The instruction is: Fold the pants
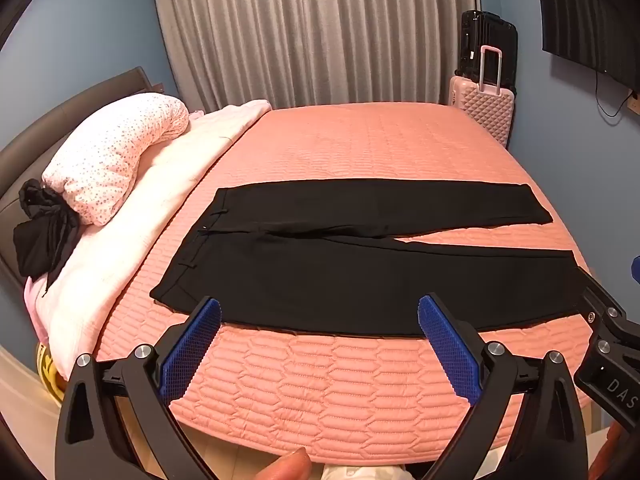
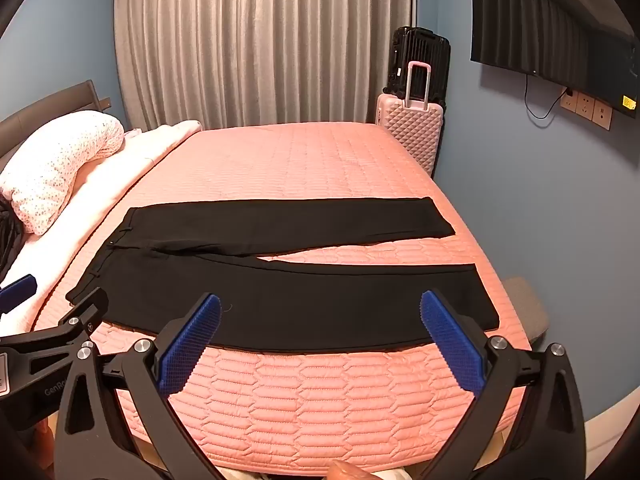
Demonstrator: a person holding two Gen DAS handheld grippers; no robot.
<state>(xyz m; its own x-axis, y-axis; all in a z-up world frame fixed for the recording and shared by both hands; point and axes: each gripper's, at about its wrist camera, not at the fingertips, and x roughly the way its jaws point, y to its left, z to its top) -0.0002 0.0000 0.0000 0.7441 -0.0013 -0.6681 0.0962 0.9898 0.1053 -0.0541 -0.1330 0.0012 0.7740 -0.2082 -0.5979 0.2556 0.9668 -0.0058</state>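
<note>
Hovering over the near edge of the bed (image 1: 320,400), the left gripper (image 1: 320,312) stood with its blue-padded jaws spread wide and nothing between them, and the right gripper (image 2: 320,312) was spread just as wide and equally empty. Beyond both sets of tips lay the black pants (image 1: 360,272), flat on the pink quilted bedspread, close to the near edge. Their long axis ran crosswise to the fingers: waistband (image 1: 192,252) toward the pillow side at the left, cuffs (image 2: 472,292) toward the foot of the bed at the right. The two legs were parted in a narrow V, the nearer leg lying just ahead of both grippers. By position, the left gripper seemed nearer the waistband and the right one nearer the cuffs, which would suit lifting the near leg over the far one. Readable writing was scant: "DAS" on the right gripper's body seen from the left wrist, and "GenRo", cut off, on the left gripper's body seen from the right wrist
</note>
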